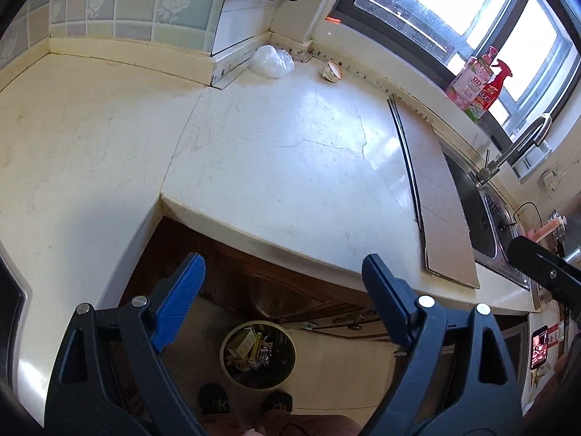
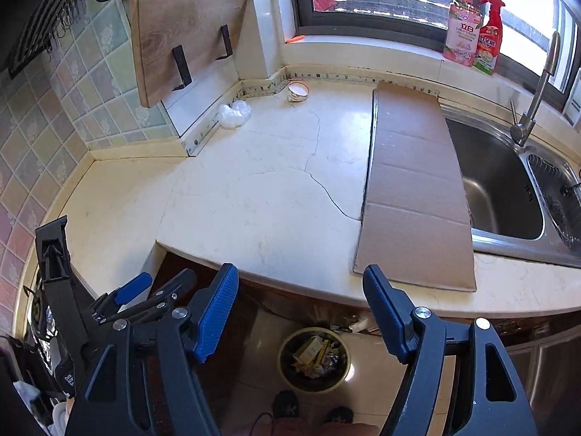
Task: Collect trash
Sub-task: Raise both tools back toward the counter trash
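Observation:
A crumpled white plastic bag (image 1: 270, 60) (image 2: 234, 114) lies in the far corner of the cream counter (image 2: 254, 189). A small paper cup (image 1: 332, 71) (image 2: 298, 91) lies on its side near it by the back wall. A round trash bin (image 1: 258, 354) (image 2: 314, 358) with several scraps inside stands on the floor below the counter edge. My left gripper (image 1: 283, 259) (image 2: 159, 281) is open and empty, hanging over the counter's front edge above the bin. My right gripper (image 2: 300, 270) is open and empty too, just to its right.
A flat cardboard sheet (image 2: 410, 189) (image 1: 435, 196) lies on the counter beside the steel sink (image 2: 501, 189) and faucet (image 2: 537, 87). A wooden cutting board (image 2: 185, 32) hangs on the wall. Two bottles (image 2: 472, 32) stand on the windowsill. A person's shoes (image 2: 287, 407) are by the bin.

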Available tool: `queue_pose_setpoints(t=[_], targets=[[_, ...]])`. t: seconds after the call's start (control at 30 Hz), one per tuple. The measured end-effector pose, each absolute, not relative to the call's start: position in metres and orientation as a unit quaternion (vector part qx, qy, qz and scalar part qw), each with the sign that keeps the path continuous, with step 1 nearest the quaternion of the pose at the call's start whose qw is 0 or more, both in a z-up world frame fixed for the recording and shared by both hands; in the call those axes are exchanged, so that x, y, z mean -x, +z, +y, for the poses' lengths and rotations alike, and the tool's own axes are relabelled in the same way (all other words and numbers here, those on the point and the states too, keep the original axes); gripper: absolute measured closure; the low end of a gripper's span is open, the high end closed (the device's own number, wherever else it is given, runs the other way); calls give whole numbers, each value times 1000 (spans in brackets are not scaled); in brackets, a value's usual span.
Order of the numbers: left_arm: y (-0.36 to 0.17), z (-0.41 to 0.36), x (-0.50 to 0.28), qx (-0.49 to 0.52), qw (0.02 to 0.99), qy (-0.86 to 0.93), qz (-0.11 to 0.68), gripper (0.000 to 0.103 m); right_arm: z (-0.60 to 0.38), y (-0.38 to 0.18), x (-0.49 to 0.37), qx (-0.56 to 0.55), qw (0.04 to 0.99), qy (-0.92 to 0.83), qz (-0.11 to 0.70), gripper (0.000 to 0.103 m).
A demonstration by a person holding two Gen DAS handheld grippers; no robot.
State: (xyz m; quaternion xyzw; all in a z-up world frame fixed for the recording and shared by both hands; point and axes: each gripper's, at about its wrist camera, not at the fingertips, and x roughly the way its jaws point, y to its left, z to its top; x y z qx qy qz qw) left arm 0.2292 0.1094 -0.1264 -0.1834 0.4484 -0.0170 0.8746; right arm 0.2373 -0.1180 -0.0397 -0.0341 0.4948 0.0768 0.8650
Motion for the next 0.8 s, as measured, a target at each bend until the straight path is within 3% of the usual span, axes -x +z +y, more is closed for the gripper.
queue_pose_setpoints(t=[0.43,0.8], targets=[[-90,82,-327,128,895,34,426,17,-141,-30,-377,-17,885,136,446,31],[-100,58,-457,142,879,114,442,17,-166,-54,-536,-23,853,207,478,31]])
